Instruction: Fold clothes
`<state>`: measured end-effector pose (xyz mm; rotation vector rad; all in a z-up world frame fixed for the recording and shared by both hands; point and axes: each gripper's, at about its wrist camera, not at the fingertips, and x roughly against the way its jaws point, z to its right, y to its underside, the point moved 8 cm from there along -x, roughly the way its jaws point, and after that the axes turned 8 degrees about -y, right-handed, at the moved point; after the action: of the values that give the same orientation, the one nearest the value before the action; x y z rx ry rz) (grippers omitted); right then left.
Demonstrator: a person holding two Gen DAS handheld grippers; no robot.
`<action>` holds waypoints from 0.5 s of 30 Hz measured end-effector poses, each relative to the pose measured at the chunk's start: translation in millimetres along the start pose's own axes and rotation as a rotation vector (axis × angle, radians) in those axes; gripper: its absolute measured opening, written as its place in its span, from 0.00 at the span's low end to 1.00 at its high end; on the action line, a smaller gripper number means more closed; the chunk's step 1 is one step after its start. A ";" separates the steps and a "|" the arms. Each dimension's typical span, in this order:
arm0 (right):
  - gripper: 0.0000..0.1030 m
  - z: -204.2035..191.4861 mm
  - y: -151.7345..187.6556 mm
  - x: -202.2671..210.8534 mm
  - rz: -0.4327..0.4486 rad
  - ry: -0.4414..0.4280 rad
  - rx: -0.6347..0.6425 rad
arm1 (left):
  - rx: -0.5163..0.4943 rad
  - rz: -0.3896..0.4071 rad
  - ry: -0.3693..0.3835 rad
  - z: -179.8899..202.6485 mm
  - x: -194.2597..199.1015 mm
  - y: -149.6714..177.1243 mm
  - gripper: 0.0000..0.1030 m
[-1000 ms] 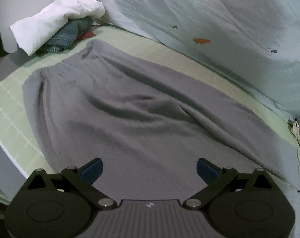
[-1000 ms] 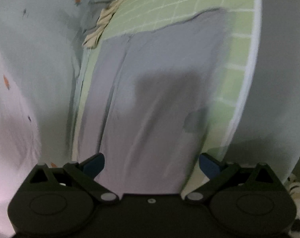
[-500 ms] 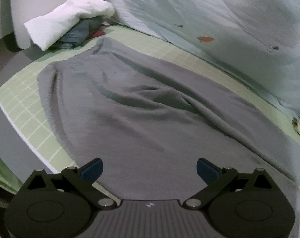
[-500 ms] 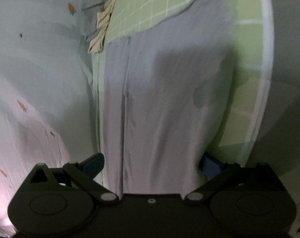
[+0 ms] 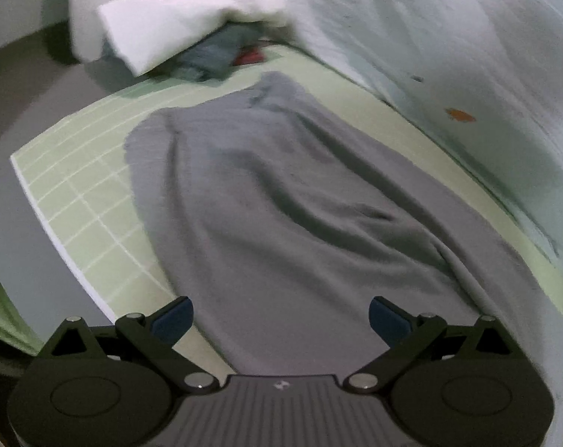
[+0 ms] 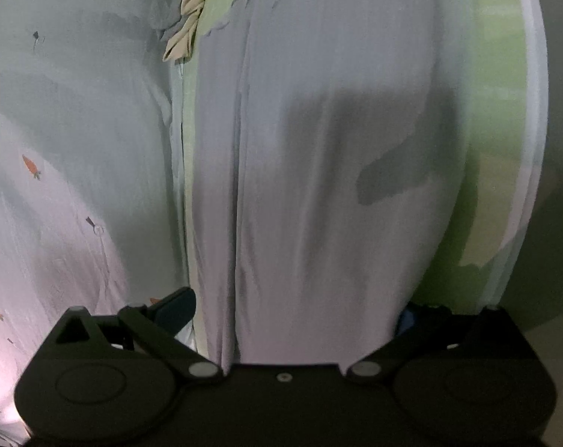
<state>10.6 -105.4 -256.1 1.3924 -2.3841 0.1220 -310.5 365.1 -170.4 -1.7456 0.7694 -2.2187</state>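
A grey garment (image 5: 281, 201) lies spread out on a green gridded mat (image 5: 84, 193), wrinkled along its middle. My left gripper (image 5: 281, 318) hovers open over the garment's near end, nothing between its blue pads. In the right wrist view the same grey garment (image 6: 318, 171) runs lengthwise away from me. My right gripper (image 6: 292, 313) is open and low over the cloth. The fabric lies between its fingers and covers most of the right fingertip (image 6: 408, 322).
A pale blue bedsheet (image 5: 467, 37) with small carrot prints bunches along the mat's far side. A white folded cloth (image 5: 184, 15) lies on darker clothes (image 5: 214, 52) at the far left corner. A beige item (image 6: 188, 26) sits by the sheet. The mat's white edge (image 6: 531, 111) borders a grey surface.
Both grippers have slid along the garment. The left view has swung so more of the mat's left edge shows. The right gripper has dropped closer, and cloth now hides its right fingertip.
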 end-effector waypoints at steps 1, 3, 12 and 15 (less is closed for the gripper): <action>1.00 -2.2 4.6 2.5 0.004 0.000 0.002 | 0.027 -0.013 -0.001 -9.4 -6.1 -5.6 0.97; 1.00 -5.8 14.3 7.8 0.018 0.002 0.009 | 0.084 -0.041 -0.002 -29.2 -20.3 -17.2 0.97; 1.00 -13.0 54.9 15.0 0.123 0.001 0.025 | 0.141 -0.123 -0.010 -79.8 -84.8 -60.9 0.97; 1.00 -12.1 57.4 12.8 0.185 -0.004 0.001 | 0.144 -0.139 -0.030 -89.6 -101.1 -69.4 0.96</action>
<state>-40.9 -83.7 -233.8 1.1707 -2.5130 0.1690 -357.8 495.1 -233.3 -1.8064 0.4820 -2.2668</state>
